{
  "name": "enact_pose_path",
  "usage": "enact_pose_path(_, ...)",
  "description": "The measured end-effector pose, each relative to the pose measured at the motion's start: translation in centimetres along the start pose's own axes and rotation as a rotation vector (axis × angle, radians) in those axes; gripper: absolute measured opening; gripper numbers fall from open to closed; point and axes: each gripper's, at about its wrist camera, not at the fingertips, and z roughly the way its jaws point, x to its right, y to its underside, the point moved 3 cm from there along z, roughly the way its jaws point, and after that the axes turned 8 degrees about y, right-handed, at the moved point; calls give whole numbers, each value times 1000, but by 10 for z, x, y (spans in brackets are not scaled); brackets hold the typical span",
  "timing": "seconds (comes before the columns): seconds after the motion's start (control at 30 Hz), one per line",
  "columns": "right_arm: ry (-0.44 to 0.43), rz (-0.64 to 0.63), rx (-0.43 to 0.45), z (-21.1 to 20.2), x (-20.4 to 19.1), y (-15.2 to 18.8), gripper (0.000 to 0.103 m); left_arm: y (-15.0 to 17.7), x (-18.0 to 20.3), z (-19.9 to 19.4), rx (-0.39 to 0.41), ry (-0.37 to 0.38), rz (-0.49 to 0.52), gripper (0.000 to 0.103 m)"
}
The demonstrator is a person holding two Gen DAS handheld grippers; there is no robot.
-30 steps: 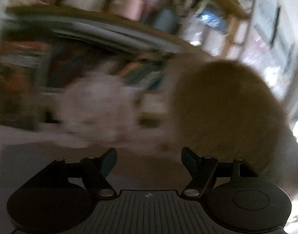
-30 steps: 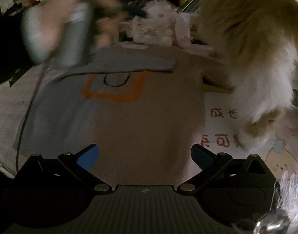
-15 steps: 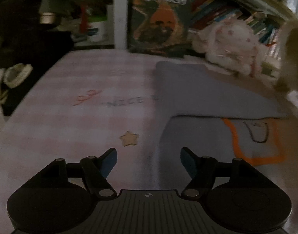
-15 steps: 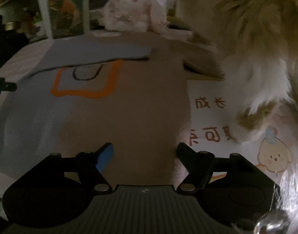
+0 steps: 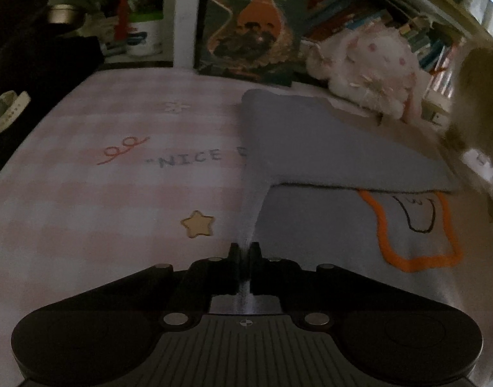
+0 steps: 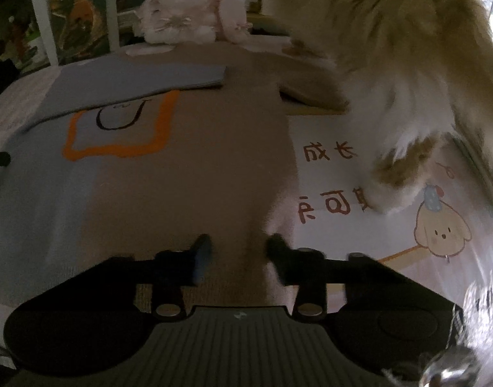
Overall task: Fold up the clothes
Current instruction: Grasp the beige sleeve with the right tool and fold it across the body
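Leftmost, a pink checked sheet (image 5: 85,193) covers the bed, printed with a red squiggle, the word "NICE" and a yellow star (image 5: 197,224). Just right of the star, the left gripper (image 5: 245,251) has its jaws pressed together on a raised ridge of the sweater (image 5: 311,225), pinching the grey fabric at its left edge. The garment lies flat on the bed, grey on one half and tan on the other, with an orange outlined patch (image 5: 417,225) on the chest and one grey sleeve (image 5: 327,148) folded across the top. Behind it, a pink plush toy (image 5: 366,67) sits against shelves of books. Further right, in the other camera, the right gripper (image 6: 238,245) has just been closing; its jaws stand narrowly apart with the tan hem bunched between them, and whether the pads press on the cloth I cannot tell. At the far right, a fluffy orange-and-white cat (image 6: 407,74) stands on the sheet, one paw beside red printed characters.
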Motion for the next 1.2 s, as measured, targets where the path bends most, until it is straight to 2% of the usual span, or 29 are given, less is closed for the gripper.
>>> enact_pose_path(0.03,-4,7,0,0,1,0,21,-1,-3,-2,4,2,-13,4)
enact_pose_path(0.1,-5,15,1,0,2,1,18,-2,-7,-4,9,12,-24,4)
enact_pose_path(0.27,24,69,4,-1,5,1,18,-3,-9,-8,22,28,-15,4)
enact_pose_path(0.3,26,82,6,-2,6,1,25,-3,-10,-9,23,33,-17,5)
enact_pose_path(0.33,27,94,9,-3,7,2,42,-2,-12,-10,24,38,-20,5)
enact_pose_path(0.37,23,100,8,-3,7,2,49,-2,-13,-10,22,40,-21,5)
enact_pose_path(0.4,8,98,-5,-1,6,3,54,-1,-14,-10,21,41,-23,5)
enact_pose_path(0.5,0,76,-18,2,2,5,54,1,-15,-11,17,42,-24,5)
enact_pose_path(0.57,-1,58,-12,1,-2,4,43,1,-14,-12,20,42,-19,5)
enact_pose_path(0.6,-9,52,-10,0,-3,4,30,1,-15,-13,22,42,-18,5)
enact_pose_path(0.63,-18,44,-10,-1,-4,3,22,2,-16,-13,24,39,-20,5)
enact_pose_path(0.7,-19,34,-12,-2,-7,2,13,2,-21,-16,34,31,-34,4)
enact_pose_path(0.87,-84,21,-13,-5,-23,3,12,8,-49,-26,35,-15,-88,4)
enact_pose_path(0.97,-96,-27,-3,-9,-41,3,12,12,-62,-35,36,-42,-77,4)
enact_pose_path(1.2,-89,-75,-6,-12,-65,4,11,15,-81,-40,50,-25,-80,5)
